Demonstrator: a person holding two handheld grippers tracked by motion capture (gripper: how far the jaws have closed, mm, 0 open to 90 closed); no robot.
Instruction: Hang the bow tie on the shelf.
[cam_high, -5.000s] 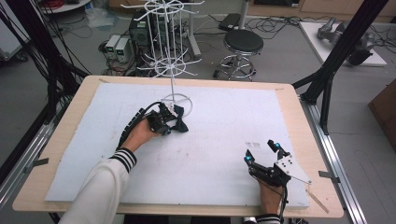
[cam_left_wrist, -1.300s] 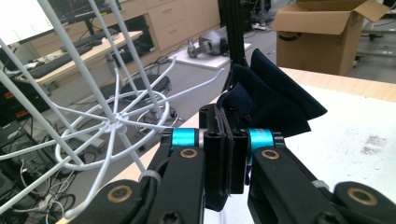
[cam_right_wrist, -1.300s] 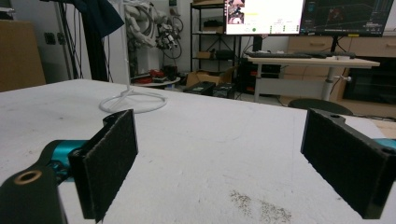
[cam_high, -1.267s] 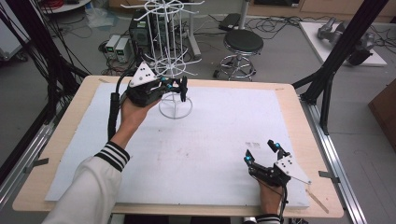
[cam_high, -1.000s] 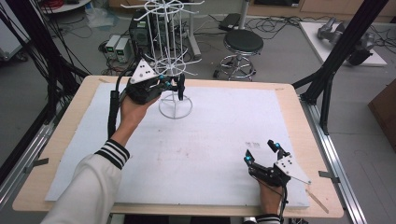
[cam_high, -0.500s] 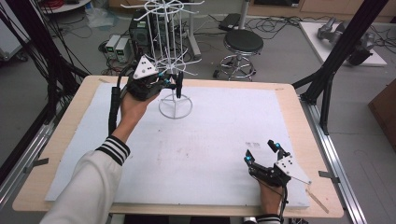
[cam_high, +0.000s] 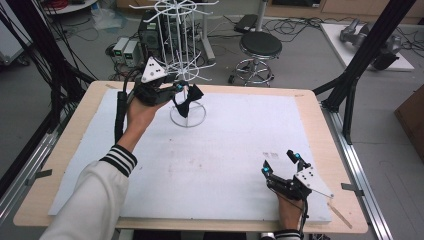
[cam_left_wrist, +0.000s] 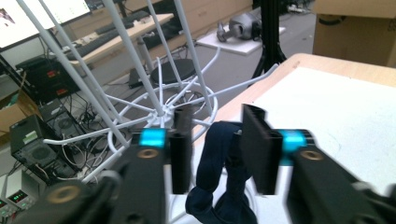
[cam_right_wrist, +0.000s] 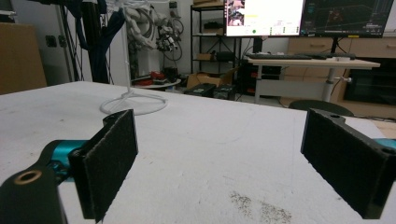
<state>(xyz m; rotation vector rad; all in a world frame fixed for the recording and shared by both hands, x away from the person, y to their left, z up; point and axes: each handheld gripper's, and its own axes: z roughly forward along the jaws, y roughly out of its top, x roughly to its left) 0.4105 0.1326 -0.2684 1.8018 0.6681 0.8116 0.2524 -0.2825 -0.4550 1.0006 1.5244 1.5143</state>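
Left gripper (cam_left_wrist: 212, 154): raised at the white wire rack (cam_high: 176, 55), its jaws have just been opening and now stand apart, pads clear of the dark bow tie (cam_left_wrist: 219, 186) between them. The bow tie (cam_high: 186, 99) hangs from a lower prong of the rack, above the ring base. Right gripper (cam_high: 281, 163): resting on the white mat (cam_high: 225, 145) near the front edge, jaws spread wide, nothing between them. Assessment: the hanging step is at its release. The next move calls for drawing the left gripper straight back without snagging the fabric or nudging the rack.
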